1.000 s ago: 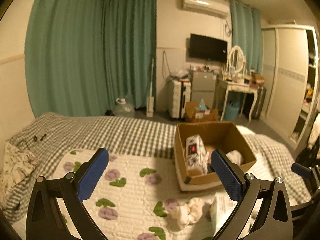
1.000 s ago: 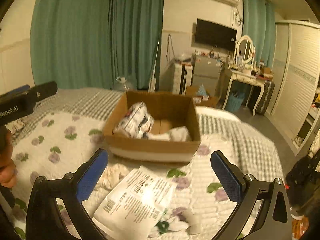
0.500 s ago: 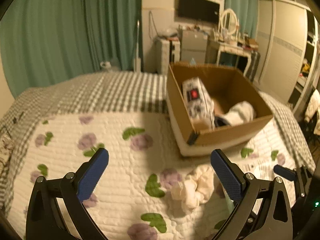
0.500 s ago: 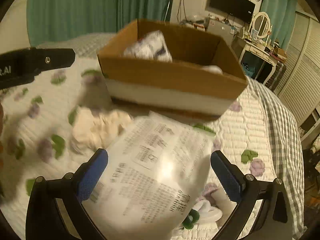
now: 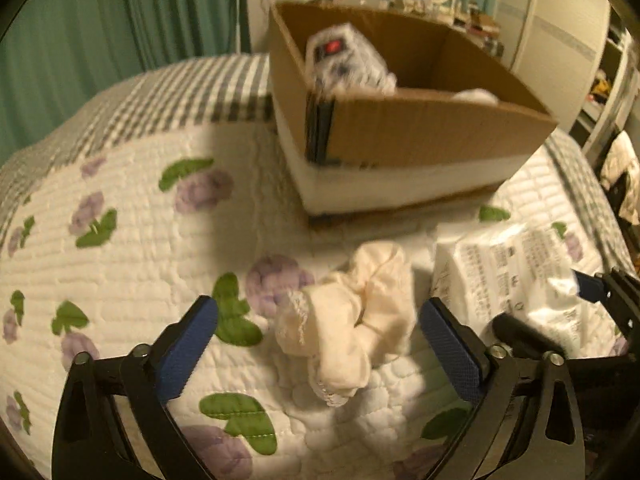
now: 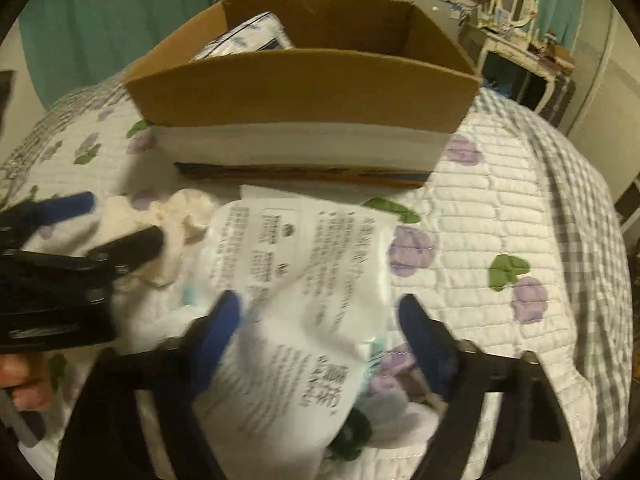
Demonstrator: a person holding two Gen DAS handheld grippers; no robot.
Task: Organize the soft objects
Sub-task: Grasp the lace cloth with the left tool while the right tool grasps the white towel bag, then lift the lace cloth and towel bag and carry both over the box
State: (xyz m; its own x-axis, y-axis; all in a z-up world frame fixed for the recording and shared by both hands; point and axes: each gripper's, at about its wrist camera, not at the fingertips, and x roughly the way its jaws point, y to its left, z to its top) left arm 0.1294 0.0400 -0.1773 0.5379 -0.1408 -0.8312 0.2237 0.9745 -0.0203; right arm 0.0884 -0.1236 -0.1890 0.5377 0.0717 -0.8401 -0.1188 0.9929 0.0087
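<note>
A crumpled cream cloth (image 5: 352, 312) lies on the flowered quilt, between the open fingers of my left gripper (image 5: 320, 344). It also shows in the right wrist view (image 6: 180, 216). A white printed plastic pack (image 6: 296, 280) lies to its right; it also shows in the left wrist view (image 5: 512, 272). My right gripper (image 6: 320, 340) has its fingers on either side of the pack, narrowed but not pressing it. The cardboard box (image 5: 420, 128) behind holds a printed pack (image 5: 344, 64) and a white cloth (image 5: 476, 96).
The quilt (image 5: 140, 240) covers a checked bed sheet (image 6: 592, 240). Green curtains (image 5: 120, 20) hang behind the bed. A dressing table (image 6: 516, 32) and a wardrobe (image 5: 560, 40) stand at the far right. Small soft items (image 6: 384, 412) lie under the pack.
Both grippers have dropped closer to the quilt. The left now straddles the cream cloth. The right fingers have narrowed around the white pack.
</note>
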